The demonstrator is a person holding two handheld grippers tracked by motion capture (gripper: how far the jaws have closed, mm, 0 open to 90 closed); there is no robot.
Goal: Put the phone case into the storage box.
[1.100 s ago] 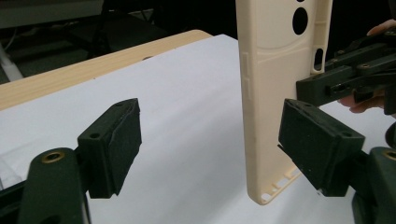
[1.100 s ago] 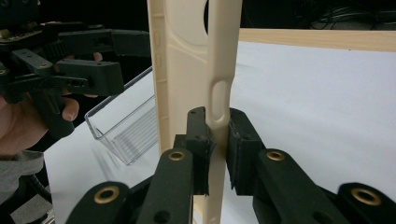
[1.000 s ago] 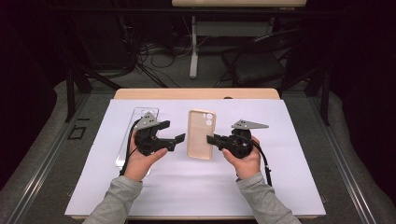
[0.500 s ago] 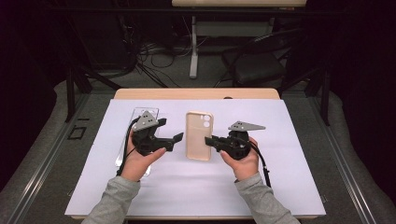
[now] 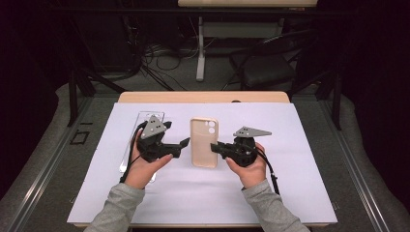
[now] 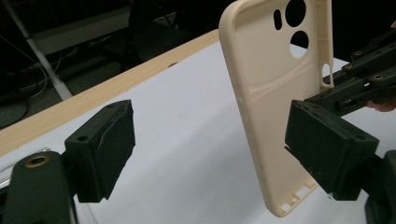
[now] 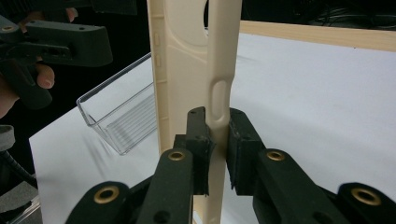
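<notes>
A beige phone case (image 5: 203, 142) with camera cut-outs at its top is held at the middle of the white sheet. My right gripper (image 5: 216, 146) is shut on its right side wall; in the right gripper view the pads (image 7: 218, 144) pinch the wall of the case (image 7: 187, 60) beside a button slot. My left gripper (image 5: 183, 143) is open just left of the case. In the left gripper view the case (image 6: 275, 93) stands steeply between the spread jaws of that gripper (image 6: 215, 149), close to the right pad, with the right gripper (image 6: 359, 79) behind it.
A clear plastic tray (image 5: 143, 117) lies on the sheet behind my left hand, and appears as the tray (image 7: 121, 116) in the right gripper view. White paper (image 5: 300, 183) covers the wooden table (image 5: 203, 96). Dark floor, cables and stands lie beyond the far edge.
The right gripper has carried the case slightly left and toward me. The left gripper has drifted a little left and stayed open.
</notes>
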